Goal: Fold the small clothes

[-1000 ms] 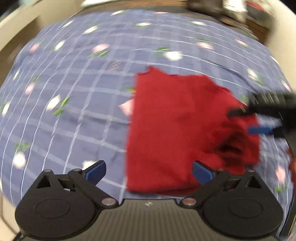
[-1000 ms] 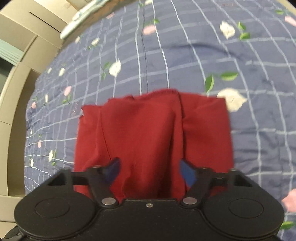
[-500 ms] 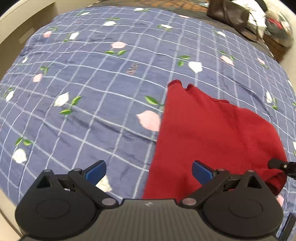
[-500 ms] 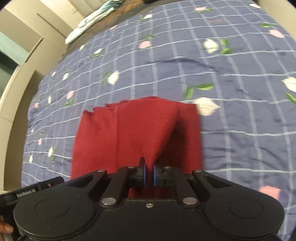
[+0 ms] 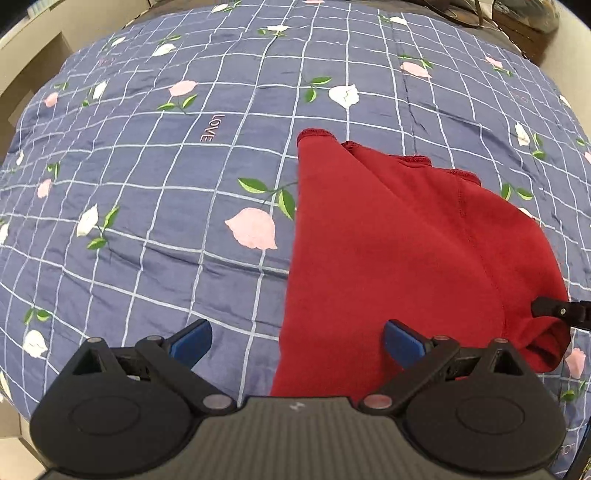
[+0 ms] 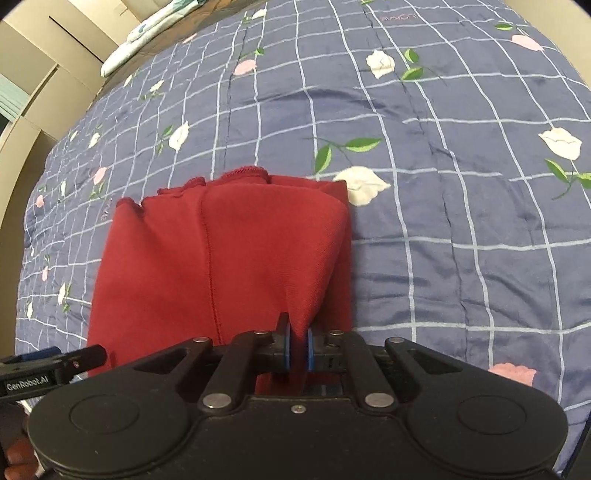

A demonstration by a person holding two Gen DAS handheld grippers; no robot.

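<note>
A dark red garment point(image 5: 399, 258) lies partly folded on the blue checked bedspread point(image 5: 166, 184). In the right wrist view my right gripper point(image 6: 298, 350) is shut on the near right edge of the red garment point(image 6: 229, 266), which rises in a taut fold to its blue pads. In the left wrist view my left gripper point(image 5: 297, 339) stands open just above the near left edge of the cloth, with nothing between its fingers. The right gripper's tip point(image 5: 557, 312) shows at the right rim there, at the garment's corner. The left gripper's finger point(image 6: 55, 363) shows low left in the right wrist view.
The bedspread point(image 6: 461, 184) with printed flowers spreads wide on all sides of the garment. Beige furniture panels point(image 6: 33, 85) and a folded pale cloth point(image 6: 147, 33) lie beyond the bed's far left edge. Dark bags point(image 5: 517, 18) sit past the far right corner.
My right gripper went from open to shut on the garment's near edge and has lifted it into a fold. My left gripper stayed open and drew back toward the cloth's near left edge.
</note>
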